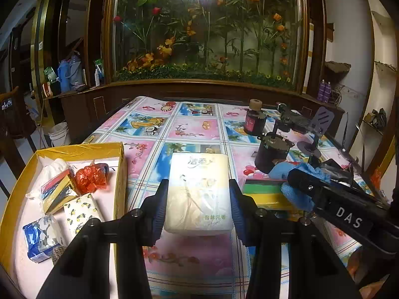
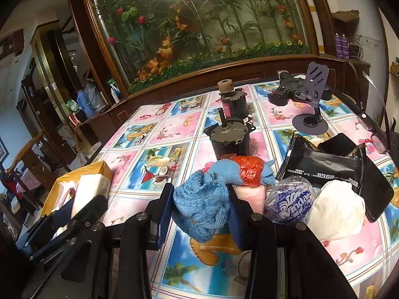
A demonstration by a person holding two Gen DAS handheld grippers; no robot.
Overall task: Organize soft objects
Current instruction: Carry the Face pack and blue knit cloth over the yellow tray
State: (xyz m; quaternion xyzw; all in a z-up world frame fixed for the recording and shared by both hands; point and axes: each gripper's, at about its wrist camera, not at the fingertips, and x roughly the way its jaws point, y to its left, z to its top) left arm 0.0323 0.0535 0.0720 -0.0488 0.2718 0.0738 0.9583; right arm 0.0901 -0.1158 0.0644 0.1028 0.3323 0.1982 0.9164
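My left gripper (image 1: 198, 184) is shut on a white and yellow tissue pack (image 1: 199, 194), one pad pressed on each long side, just right of the yellow cardboard box (image 1: 120, 174). The box holds several soft items: small tissue packs (image 1: 82, 211), a red plastic bag (image 1: 91, 178) and white cloth (image 1: 53, 169). My right gripper (image 2: 199, 188) is shut on a blue knitted cloth (image 2: 202, 206) that bulges between its fingers. In the left wrist view the right gripper (image 1: 299, 186) shows at the right with that blue cloth.
Before the right gripper lie a light blue towel with a red bag (image 2: 249, 170), a blue wrapped tissue roll (image 2: 290, 203), a white bundle (image 2: 336, 211) and a black packet (image 2: 324, 169). Two dark motors (image 2: 229, 137), a phone stand (image 2: 314, 92) and striped sponges (image 1: 264, 191) are also on the table.
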